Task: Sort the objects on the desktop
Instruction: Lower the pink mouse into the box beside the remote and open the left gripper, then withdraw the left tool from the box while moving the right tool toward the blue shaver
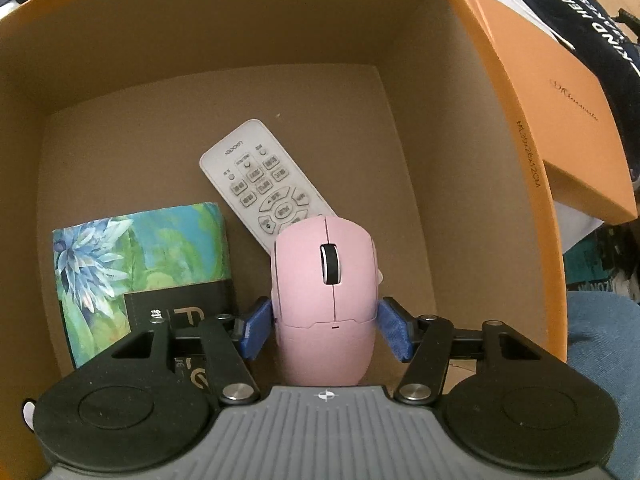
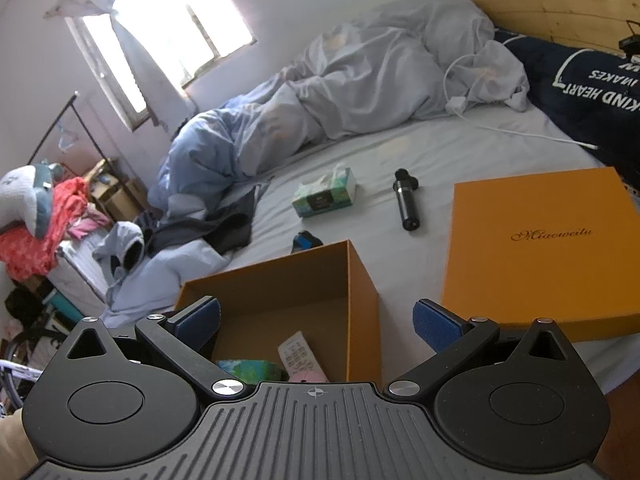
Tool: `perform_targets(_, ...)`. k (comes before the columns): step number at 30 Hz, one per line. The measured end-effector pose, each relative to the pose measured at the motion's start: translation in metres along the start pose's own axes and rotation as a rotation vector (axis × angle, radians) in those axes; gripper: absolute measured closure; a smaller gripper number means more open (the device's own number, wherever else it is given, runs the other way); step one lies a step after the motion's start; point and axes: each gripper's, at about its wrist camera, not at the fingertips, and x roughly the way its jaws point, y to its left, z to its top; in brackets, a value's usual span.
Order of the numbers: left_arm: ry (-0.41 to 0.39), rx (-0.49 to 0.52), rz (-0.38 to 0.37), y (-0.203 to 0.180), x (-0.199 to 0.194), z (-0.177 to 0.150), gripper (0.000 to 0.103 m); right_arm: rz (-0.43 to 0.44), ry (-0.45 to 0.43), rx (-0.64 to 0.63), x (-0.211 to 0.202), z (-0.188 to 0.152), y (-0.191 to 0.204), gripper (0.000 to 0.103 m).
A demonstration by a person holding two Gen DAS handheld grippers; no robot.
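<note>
My left gripper point(image 1: 325, 330) is inside the orange box point(image 1: 496, 128), low over its floor. Its blue pads point(image 1: 254, 330) sit on both sides of a pink mouse point(image 1: 326, 296), which lies partly on a white remote point(image 1: 266, 184). A flowered tissue pack point(image 1: 132, 272) lies to the left. My right gripper point(image 2: 316, 320) is open and empty above the same box point(image 2: 362, 300); the remote point(image 2: 298, 354), tissue pack point(image 2: 248, 370) and mouse point(image 2: 308, 377) show inside. On the bed lie a tissue pack point(image 2: 324, 194), a black cylindrical device point(image 2: 406, 200) and a small blue-black object point(image 2: 306, 241).
The orange box lid point(image 2: 540, 252) lies right of the box on the white sheet. A rumpled duvet point(image 2: 320, 92), a white charger cable point(image 2: 480, 120) and a dark blue pillow point(image 2: 588, 96) fill the far bed. Clothes and a plush toy point(image 2: 28, 200) sit at left.
</note>
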Motion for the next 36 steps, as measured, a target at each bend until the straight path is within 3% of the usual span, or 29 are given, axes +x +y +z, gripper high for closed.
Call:
perform_targets(7, -0.022, -0.012, 0.001, 0.005, -0.016, -0.014, 0.035, -0.003, -0.002, -0.004, -0.002, 0.000, -0.001, 0.000)
perform_targets(16, -0.149, -0.007, -0.044, 0.014, -0.068, -0.043, 0.024, -0.006, -0.001, -0.004, -0.005, -0.001, 0.000, 0.000)
perform_targets(21, -0.229, -0.037, -0.095, 0.020, -0.083, -0.036, 0.018, -0.007, 0.004, -0.012, -0.004, -0.001, 0.004, 0.000)
perform_targets(24, -0.286, -0.059, -0.093, 0.043, -0.089, -0.039, 0.018, -0.009, 0.010, -0.016, -0.002, -0.001, 0.008, 0.000)
perform_targets(31, -0.364, -0.107, -0.099, 0.031, -0.074, -0.010, 0.016, -0.011, 0.031, -0.041, 0.003, -0.003, 0.022, 0.000)
perform_targets(36, -0.434, -0.173, -0.150, 0.043, -0.083, -0.026, 0.014, -0.017, 0.048, -0.061, 0.007, -0.002, 0.031, 0.000)
